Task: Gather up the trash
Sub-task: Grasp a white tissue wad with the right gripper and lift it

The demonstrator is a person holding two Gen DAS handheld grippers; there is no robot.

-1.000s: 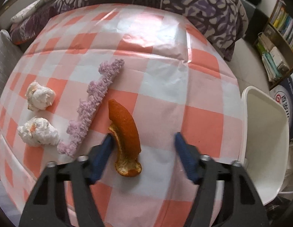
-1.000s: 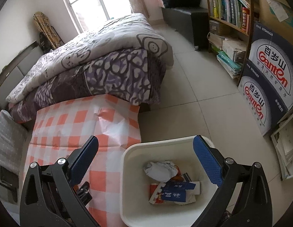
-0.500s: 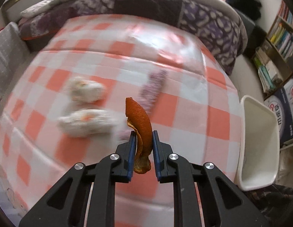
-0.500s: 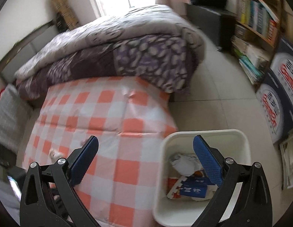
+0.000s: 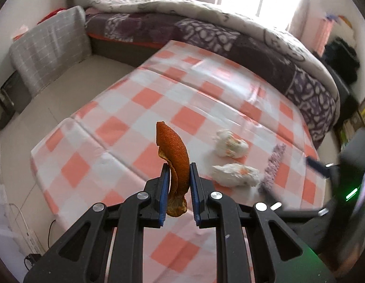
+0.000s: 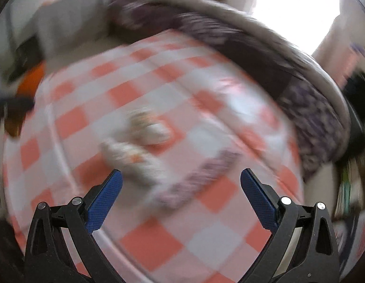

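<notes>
My left gripper point(image 5: 178, 176) is shut on a curled strip of orange peel point(image 5: 174, 151) and holds it upright above the checked tablecloth point(image 5: 144, 99). Two crumpled white tissues point(image 5: 230, 142) point(image 5: 234, 174) and a purple foam strip point(image 5: 273, 162) lie on the cloth to its right. My right gripper point(image 6: 181, 185) is open and empty over the same items. Its view is blurred; the tissues point(image 6: 135, 153) and the purple strip point(image 6: 201, 179) lie just ahead of its fingers. The bin is out of view.
A bed with a purple and white quilt point(image 5: 229, 30) runs behind the table. A grey padded seat point(image 5: 48, 47) stands at the left. A power strip and cable point(image 5: 29, 235) lie on the floor at the table's near left edge.
My left gripper closed on the orange peel, lifted it off the cloth and swung left. My right gripper swung from above the white bin to over the table and stays open.
</notes>
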